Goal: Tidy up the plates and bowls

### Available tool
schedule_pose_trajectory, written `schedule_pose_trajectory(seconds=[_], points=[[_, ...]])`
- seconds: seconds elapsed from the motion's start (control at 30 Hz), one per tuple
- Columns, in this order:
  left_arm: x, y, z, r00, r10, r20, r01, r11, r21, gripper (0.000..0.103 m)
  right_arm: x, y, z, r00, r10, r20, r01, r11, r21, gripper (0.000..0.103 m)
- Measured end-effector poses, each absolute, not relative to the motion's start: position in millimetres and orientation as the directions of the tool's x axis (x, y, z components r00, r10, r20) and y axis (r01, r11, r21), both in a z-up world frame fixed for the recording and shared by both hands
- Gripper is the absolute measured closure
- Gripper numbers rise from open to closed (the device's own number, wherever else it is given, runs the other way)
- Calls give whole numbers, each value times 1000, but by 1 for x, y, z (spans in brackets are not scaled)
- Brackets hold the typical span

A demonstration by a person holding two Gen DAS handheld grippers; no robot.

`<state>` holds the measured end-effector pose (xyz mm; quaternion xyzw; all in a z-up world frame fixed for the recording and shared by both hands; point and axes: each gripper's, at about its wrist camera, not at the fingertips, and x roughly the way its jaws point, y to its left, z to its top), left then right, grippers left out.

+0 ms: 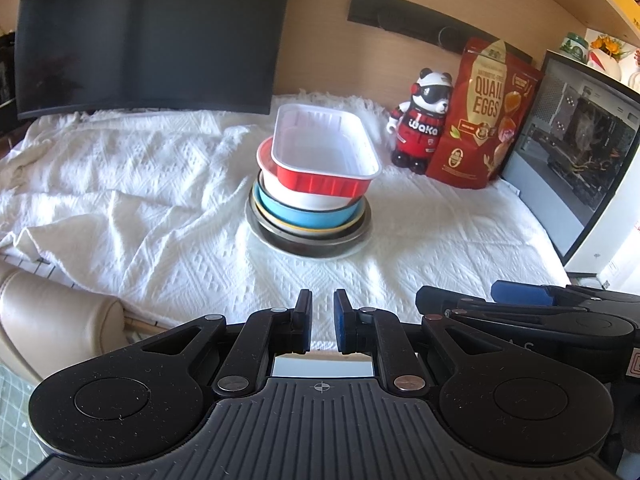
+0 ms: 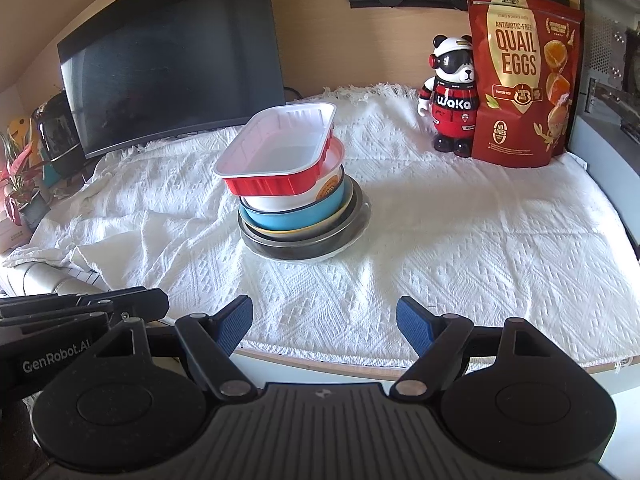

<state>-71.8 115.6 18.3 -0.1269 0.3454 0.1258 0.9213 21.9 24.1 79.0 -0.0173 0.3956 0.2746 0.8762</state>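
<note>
A stack of dishes stands mid-table on the white cloth point(image 1: 160, 184). On top lies a red rectangular tray point(image 1: 326, 148) point(image 2: 280, 152) with a white inside, tilted on a white bowl point(image 1: 304, 196) point(image 2: 288, 196). Under that sit a blue bowl point(image 1: 304, 216) point(image 2: 288, 218), a thin yellow-rimmed plate, and a dark metal pan point(image 1: 308, 240) point(image 2: 296, 246) at the bottom. My left gripper point(image 1: 323, 304) is shut with nothing in it, well short of the stack. My right gripper point(image 2: 325, 308) stands open and empty, also near the table's front edge. Each gripper shows at the side of the other's view.
A dark monitor point(image 1: 148, 36) point(image 2: 172, 56) stands at the back left. A panda figure point(image 1: 424, 120) point(image 2: 452, 96) and a red quail-egg bag point(image 1: 484, 116) point(image 2: 520, 80) stand at the back right, beside a PC case point(image 1: 576, 148). A potted plant point(image 2: 20, 184) is at far left.
</note>
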Motion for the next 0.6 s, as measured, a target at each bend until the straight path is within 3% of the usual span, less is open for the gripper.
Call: schedule_pose_trajectory(seconds=[0.6], points=[[-68,114,16,724,140,-675,-311,940,-139,90,22,24,79,535,475,-698,-503,843,188,23]])
